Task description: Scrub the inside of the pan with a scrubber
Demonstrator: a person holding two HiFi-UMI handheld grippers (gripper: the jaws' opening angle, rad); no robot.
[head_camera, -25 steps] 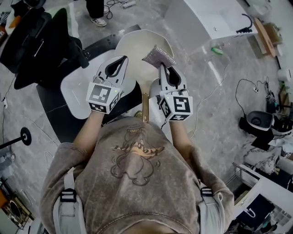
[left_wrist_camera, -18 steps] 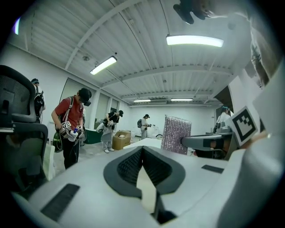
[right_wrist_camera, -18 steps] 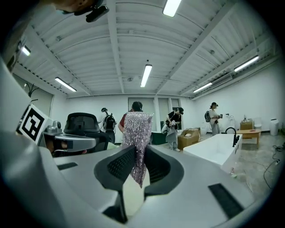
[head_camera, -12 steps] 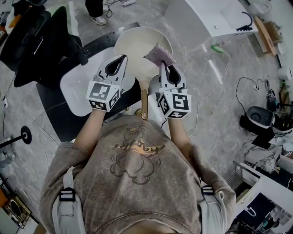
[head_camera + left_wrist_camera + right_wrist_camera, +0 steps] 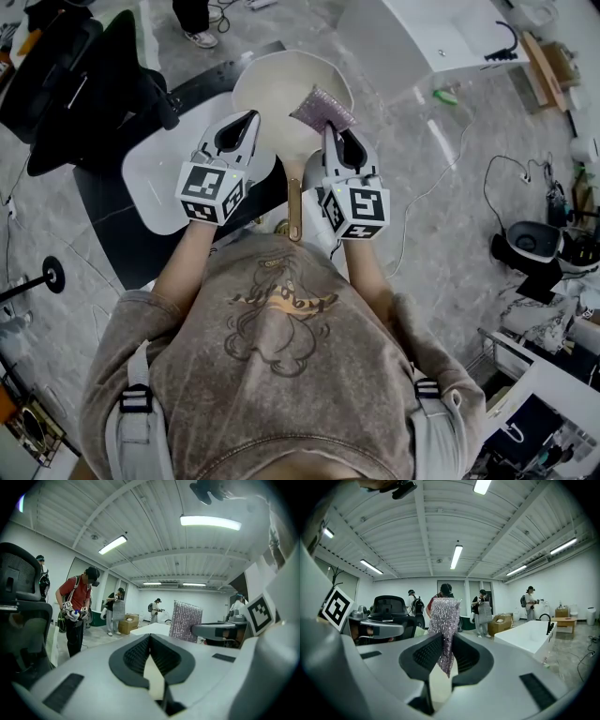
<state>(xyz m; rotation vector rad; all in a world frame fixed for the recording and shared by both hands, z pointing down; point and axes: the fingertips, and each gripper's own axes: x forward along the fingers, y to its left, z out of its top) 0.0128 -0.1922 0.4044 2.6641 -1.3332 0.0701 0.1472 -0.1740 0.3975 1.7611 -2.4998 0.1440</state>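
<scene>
Head view: my right gripper (image 5: 329, 129) pinches the scrubber (image 5: 322, 110) over the right side of the pan (image 5: 277, 84). My left gripper (image 5: 251, 120) is by the pan's left edge.

Left gripper view: my jaws are closed together on nothing, and the scrubber stands off to their right.

Right gripper view: my jaws clamp the scrubber's lower part, and it stands upright.

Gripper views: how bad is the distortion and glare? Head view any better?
Left gripper view: heavy fisheye, black corners, ceiling lamp blown out. Right gripper view: same fisheye, yet the scrubber reads sharp. Head view: even light, no strong glare on the pan.
</scene>
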